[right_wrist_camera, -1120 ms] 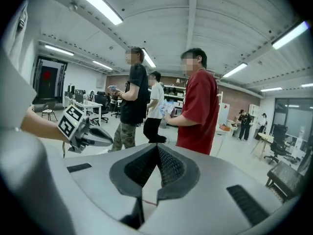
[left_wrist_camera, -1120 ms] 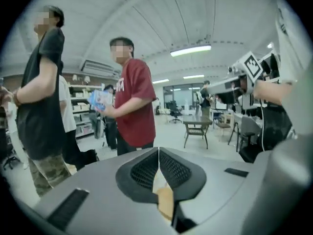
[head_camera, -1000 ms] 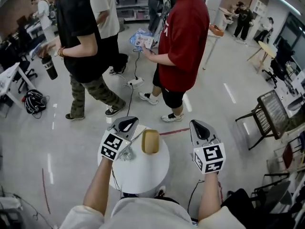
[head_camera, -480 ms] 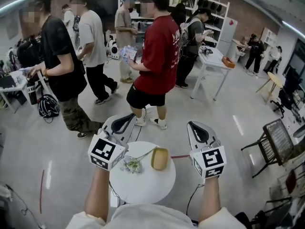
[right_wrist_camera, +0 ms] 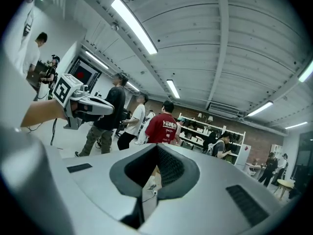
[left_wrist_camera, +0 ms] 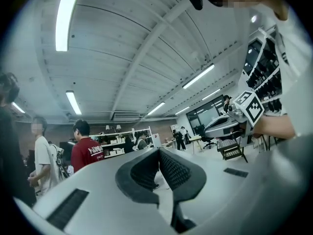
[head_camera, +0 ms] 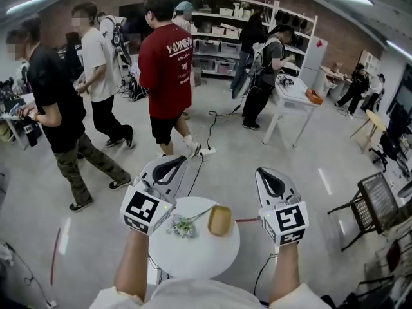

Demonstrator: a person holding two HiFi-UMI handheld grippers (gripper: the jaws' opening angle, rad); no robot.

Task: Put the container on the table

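Container [head_camera: 219,219]: tan, shallow, on round white table [head_camera: 193,257]; left hand-held gripper [head_camera: 169,167], right hand-held gripper [head_camera: 272,181] clenched, empty.

The room is large, with a pale grey floor [head_camera: 309,166] and a brick back wall [head_camera: 347,40] — white shelves [head_camera: 219,18] stand along it. Long tube lights [right_wrist_camera: 133,24] run on the ribbed ceiling [right_wrist_camera: 205,43]. At the right stand a white table [head_camera: 293,90] and a black chair [head_camera: 364,201]; nearest is a round white desk [head_camera: 193,253].

Near half of table [head_camera: 193,262] bare, container [head_camera: 219,219] and sprig [head_camera: 182,224] crowd far edge
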